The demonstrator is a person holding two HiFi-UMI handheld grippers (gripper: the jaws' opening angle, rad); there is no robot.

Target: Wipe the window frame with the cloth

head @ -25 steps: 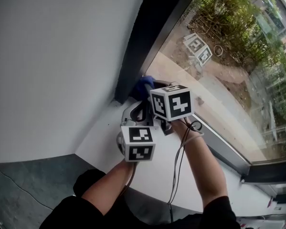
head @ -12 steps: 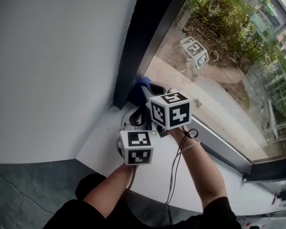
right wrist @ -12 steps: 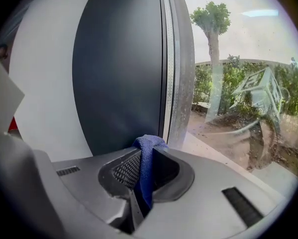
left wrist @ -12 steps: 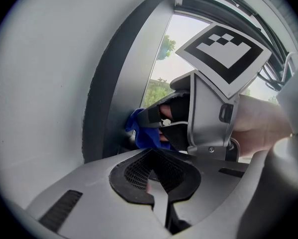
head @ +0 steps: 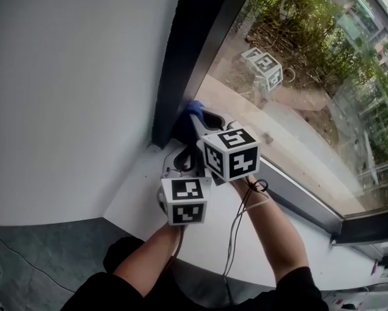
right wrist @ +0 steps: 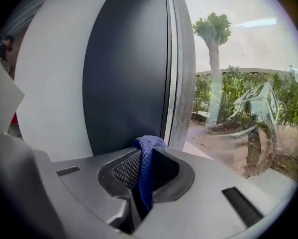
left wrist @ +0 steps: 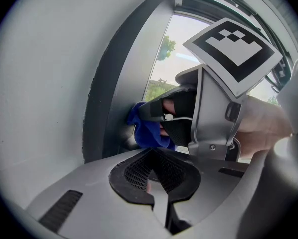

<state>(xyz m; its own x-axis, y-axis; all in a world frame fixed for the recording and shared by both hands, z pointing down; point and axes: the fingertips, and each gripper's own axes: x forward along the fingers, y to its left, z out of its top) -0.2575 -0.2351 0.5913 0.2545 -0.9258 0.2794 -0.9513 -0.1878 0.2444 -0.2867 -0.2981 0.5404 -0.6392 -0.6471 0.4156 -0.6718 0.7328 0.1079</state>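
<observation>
The dark window frame [head: 195, 50] rises beside the glass, and in the right gripper view the frame [right wrist: 126, 73] fills the middle. My right gripper [head: 197, 119] is shut on a blue cloth [head: 192, 109] and presses it against the foot of the frame. In the right gripper view the cloth [right wrist: 146, 163] hangs pinched in the right gripper [right wrist: 143, 178]. My left gripper [head: 181, 155] sits just behind and below the right one, over the sill. In its own view the left gripper [left wrist: 152, 158] is shut on nothing, with the cloth [left wrist: 145, 131] ahead.
A white windowsill [head: 138, 196] runs under both grippers, with a white wall [head: 70, 83] to the left. The glass [head: 297, 102] to the right reflects a marker cube [head: 262, 64]. A cable [head: 236, 238] trails along the right forearm. Grey floor [head: 38, 258] lies below the sill.
The right gripper with the cloth has crept slightly up against the frame's foot. The left gripper has stayed close behind it.
</observation>
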